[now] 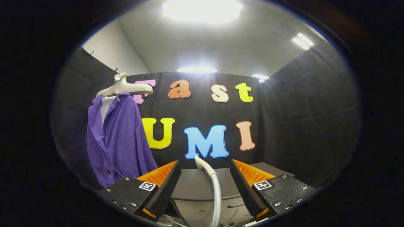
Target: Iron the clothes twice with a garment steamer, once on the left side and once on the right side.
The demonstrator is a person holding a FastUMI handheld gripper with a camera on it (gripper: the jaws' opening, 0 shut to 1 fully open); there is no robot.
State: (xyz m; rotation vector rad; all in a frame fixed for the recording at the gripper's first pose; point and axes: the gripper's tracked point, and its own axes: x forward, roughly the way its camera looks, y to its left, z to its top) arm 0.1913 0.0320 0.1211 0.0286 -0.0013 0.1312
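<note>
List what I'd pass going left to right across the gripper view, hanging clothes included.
Purple jacket on its pale hanger → one finger of the open gripper → the steamer's grey hose and nozzle rising in the gap between the jaws, touching neither → the other finger.

A grey table [195, 186] is seen at 6 o'clock, between the wide-apart fingers [164, 186] of the gripper [205, 163]. A pale steamer hose [216, 195] is seen rising over it.
</note>
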